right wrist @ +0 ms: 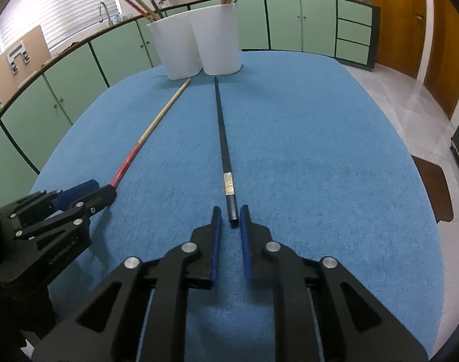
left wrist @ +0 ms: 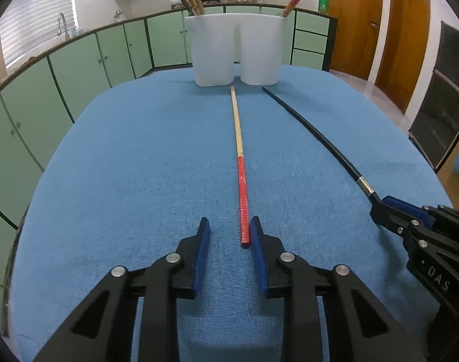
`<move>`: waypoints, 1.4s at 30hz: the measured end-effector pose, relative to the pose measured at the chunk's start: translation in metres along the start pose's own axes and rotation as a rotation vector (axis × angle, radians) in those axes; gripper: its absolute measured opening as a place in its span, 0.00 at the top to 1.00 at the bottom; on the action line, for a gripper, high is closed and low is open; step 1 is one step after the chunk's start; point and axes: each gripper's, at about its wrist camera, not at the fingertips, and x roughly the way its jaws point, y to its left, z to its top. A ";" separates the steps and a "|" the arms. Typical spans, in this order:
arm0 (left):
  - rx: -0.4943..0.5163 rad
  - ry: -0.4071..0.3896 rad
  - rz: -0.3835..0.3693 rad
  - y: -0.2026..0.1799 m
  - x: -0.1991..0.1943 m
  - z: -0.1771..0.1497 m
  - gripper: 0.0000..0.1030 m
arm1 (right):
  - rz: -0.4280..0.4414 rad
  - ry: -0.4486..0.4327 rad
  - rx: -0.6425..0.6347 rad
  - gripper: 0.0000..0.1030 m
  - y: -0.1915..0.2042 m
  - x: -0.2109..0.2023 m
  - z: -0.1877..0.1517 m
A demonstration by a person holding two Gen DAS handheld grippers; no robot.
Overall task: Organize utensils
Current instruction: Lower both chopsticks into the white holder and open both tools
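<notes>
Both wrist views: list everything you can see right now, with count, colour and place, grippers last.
red-handled chopstick: 1, red handle with pale wood tip, flat on the cloth, pointing at the cups.
black chopstick: 1, black with a silver band, flat on the cloth, right of the red one.
white cups: 2, side by side at the far end of the table, chopsticks standing in both.
blue tablecloth: 1, covers the table.
green cabinets: a row, along the wall behind the table.
green bottle: 1, on the counter at right.
left gripper: black with blue pads, open around the red handle's end.
right gripper: black with blue pads, open around the black chopstick's end.
</notes>
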 end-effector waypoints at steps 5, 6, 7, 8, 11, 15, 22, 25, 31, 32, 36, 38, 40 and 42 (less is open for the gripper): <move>0.000 -0.004 -0.002 0.001 0.000 0.000 0.79 | -0.006 -0.002 -0.007 0.87 0.002 0.001 0.001; 0.001 -0.005 -0.003 0.000 0.000 0.000 0.89 | -0.001 -0.002 0.001 0.91 0.001 0.001 0.000; 0.000 -0.007 -0.006 0.001 -0.001 0.000 0.94 | 0.014 -0.001 0.016 0.93 -0.003 0.001 0.001; -0.006 -0.008 -0.013 0.002 -0.001 0.000 0.94 | 0.028 -0.002 0.028 0.93 -0.005 0.000 0.001; -0.036 -0.016 -0.044 0.009 -0.003 0.000 0.94 | 0.053 -0.007 0.047 0.94 -0.009 -0.002 0.001; -0.047 -0.038 -0.050 0.017 -0.015 0.000 0.94 | 0.052 -0.023 0.027 0.94 -0.006 -0.011 0.001; -0.013 -0.099 -0.055 0.022 -0.051 0.011 0.95 | 0.059 -0.085 0.011 0.94 -0.003 -0.042 0.015; -0.004 -0.145 -0.063 0.022 -0.071 0.021 0.95 | 0.068 -0.125 0.005 0.94 -0.003 -0.057 0.025; 0.002 -0.251 -0.073 0.027 -0.107 0.043 0.95 | 0.076 -0.211 -0.012 0.94 -0.004 -0.087 0.049; 0.002 -0.265 -0.077 0.030 -0.112 0.048 0.95 | 0.081 -0.228 -0.016 0.94 -0.004 -0.093 0.055; -0.001 -0.317 -0.092 0.037 -0.128 0.067 0.95 | 0.099 -0.282 -0.035 0.94 -0.003 -0.111 0.076; -0.007 -0.337 -0.107 0.042 -0.133 0.077 0.95 | 0.105 -0.304 -0.045 0.94 -0.002 -0.120 0.088; -0.006 -0.356 -0.113 0.044 -0.137 0.088 0.95 | 0.117 -0.324 -0.056 0.94 -0.002 -0.127 0.102; 0.000 -0.368 -0.120 0.044 -0.141 0.098 0.95 | 0.125 -0.329 -0.066 0.94 -0.001 -0.131 0.113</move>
